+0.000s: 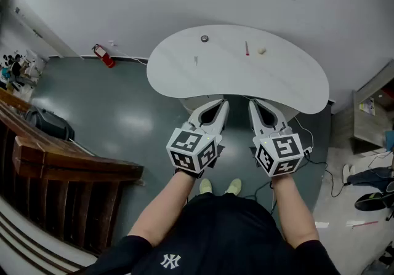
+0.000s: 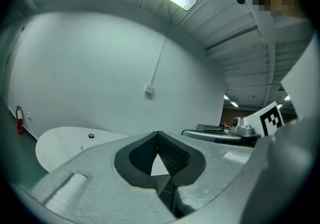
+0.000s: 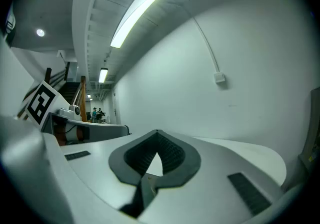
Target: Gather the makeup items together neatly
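A white kidney-shaped table (image 1: 295,86) carries the makeup items, spread along its far side: a small dark round pot (image 1: 204,39), a thin grey stick (image 1: 196,59), a red pencil (image 1: 247,48) and a small cream piece (image 1: 261,50). My left gripper (image 1: 223,102) and right gripper (image 1: 252,102) hover side by side at the table's near edge, both shut with nothing between the jaws. In the left gripper view the shut jaws (image 2: 158,135) point over the table (image 2: 55,143) toward the round pot (image 2: 90,136). The right gripper view shows shut jaws (image 3: 157,134) and bare tabletop (image 3: 250,155).
A red fire extinguisher (image 1: 103,55) lies by the wall at the left. A wooden railing (image 1: 61,166) and a black bag (image 1: 49,123) stand at the left. A shelf unit (image 1: 372,111) and cables are on the floor at the right. The person's feet (image 1: 218,186) stand below the grippers.
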